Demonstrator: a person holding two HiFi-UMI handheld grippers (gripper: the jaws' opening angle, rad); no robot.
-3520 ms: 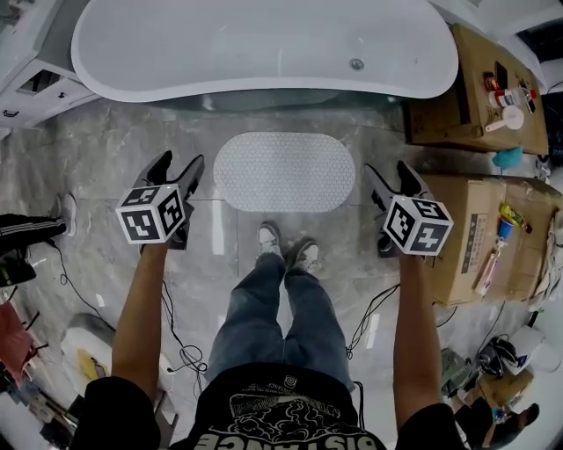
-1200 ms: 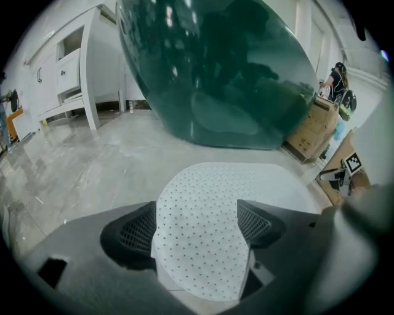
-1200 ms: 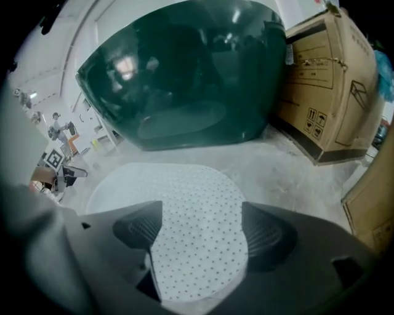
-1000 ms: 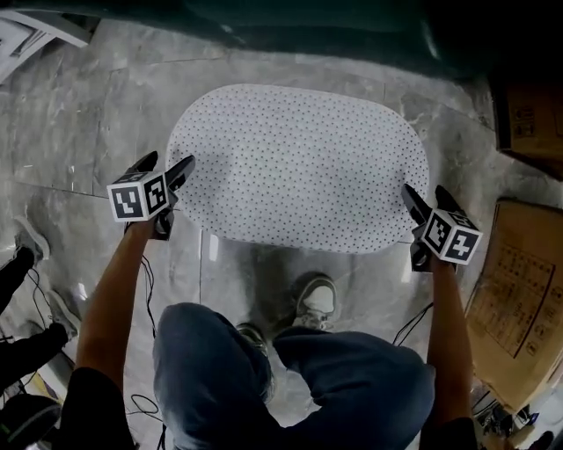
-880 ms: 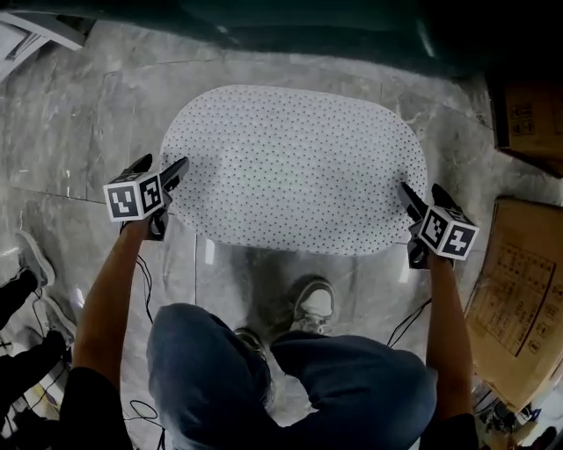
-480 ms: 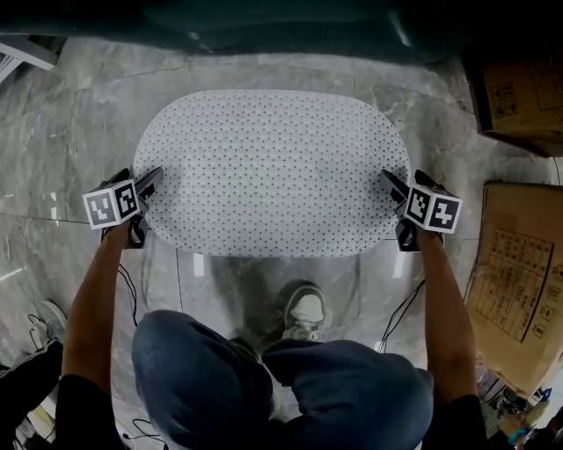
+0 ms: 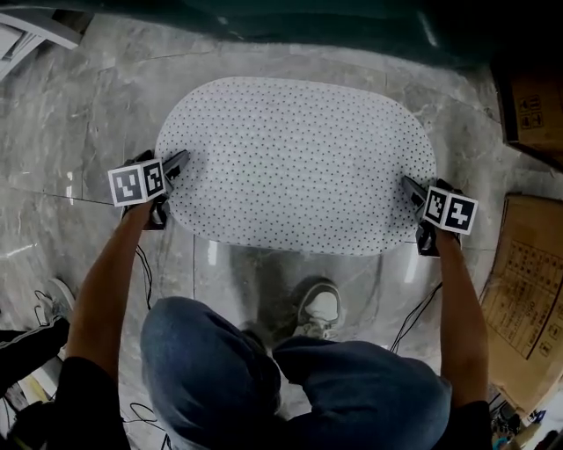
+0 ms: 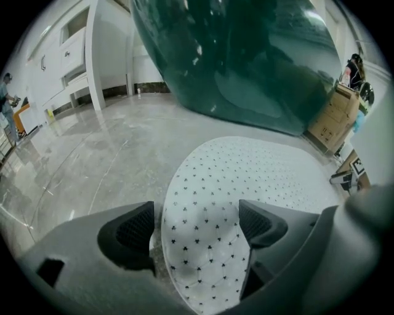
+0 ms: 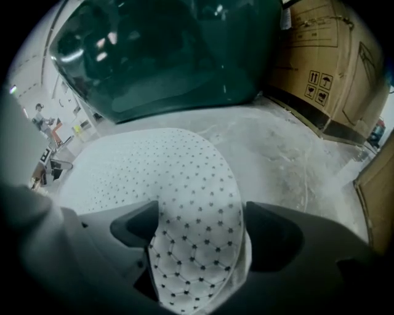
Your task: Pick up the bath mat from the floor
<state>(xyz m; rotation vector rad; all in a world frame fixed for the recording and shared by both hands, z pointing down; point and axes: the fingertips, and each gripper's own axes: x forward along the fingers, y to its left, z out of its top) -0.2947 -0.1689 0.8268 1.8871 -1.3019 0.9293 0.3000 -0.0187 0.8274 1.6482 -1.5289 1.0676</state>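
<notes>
The bath mat [image 7: 295, 163] is a white oval with small dark dots, lying flat on the grey marble floor in front of the tub. My left gripper [image 7: 179, 165] is at the mat's left end, jaws open, with the rim of the mat [image 8: 246, 178] between them and a gap beside each pad. My right gripper [image 7: 412, 187] is at the mat's right end. Its jaws are opening, and the mat's end [image 9: 166, 166] lies between them, slightly raised. In the gripper views, the left gripper [image 8: 197, 227] and the right gripper [image 9: 200, 231] both straddle the mat's edge.
The dark side of the bathtub [image 7: 264, 18] runs just beyond the mat. Cardboard boxes [image 7: 532, 264] stand on the right. The person's shoe [image 7: 318, 308] and knees are just behind the mat. Cables [image 7: 145, 264] trail on the floor, and a white cabinet [image 7: 18, 35] sits far left.
The person has crouched down from standing. Both grippers have come in over the mat's two ends, and the mat's edges now lie between their jaws.
</notes>
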